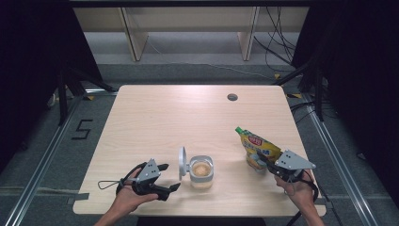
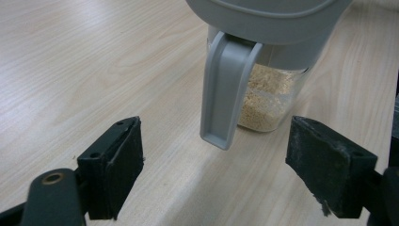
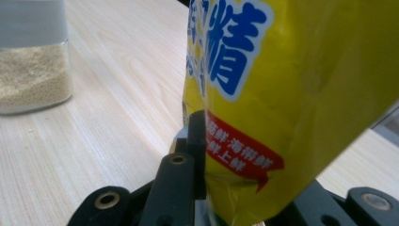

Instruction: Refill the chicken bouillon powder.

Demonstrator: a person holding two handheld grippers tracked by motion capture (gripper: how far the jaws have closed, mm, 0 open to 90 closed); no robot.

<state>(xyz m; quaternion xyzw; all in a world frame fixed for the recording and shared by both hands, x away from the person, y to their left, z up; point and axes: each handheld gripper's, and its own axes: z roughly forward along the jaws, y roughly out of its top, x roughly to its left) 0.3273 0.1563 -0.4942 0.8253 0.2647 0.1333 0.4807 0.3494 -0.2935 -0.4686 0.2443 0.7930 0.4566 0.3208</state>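
Nearest us, our right hand-held gripper (image 1: 264, 161) is clamped on a yellow pouch (image 1: 257, 149), its jaws pressing the lower part of the bag from both sides. We hold the pouch tilted above the right side of the worktop (image 1: 155, 117), its green cap (image 1: 238, 129) pointing up and away from us. In the right gripper view the pouch (image 3: 291, 94) carries large blue Chinese characters on a white patch; we can read "精" there. Below it, a red banner has small white characters, of which "海带鲜" seems legible, though the rest is too blurred for us to tell.

Our left hand-held gripper (image 1: 171, 177) lies low near the front edge with its 2 jaws standing wide apart and nothing between the pads. Just beyond them stands a clear container (image 1: 201, 172) holding pale granules, its grey lid (image 1: 182, 163) flipped up on the left side. In the left gripper view the container (image 2: 270, 101) sits just ahead of the jaws, with a grey latch (image 2: 225, 89) hanging down its front. We see no label on it.
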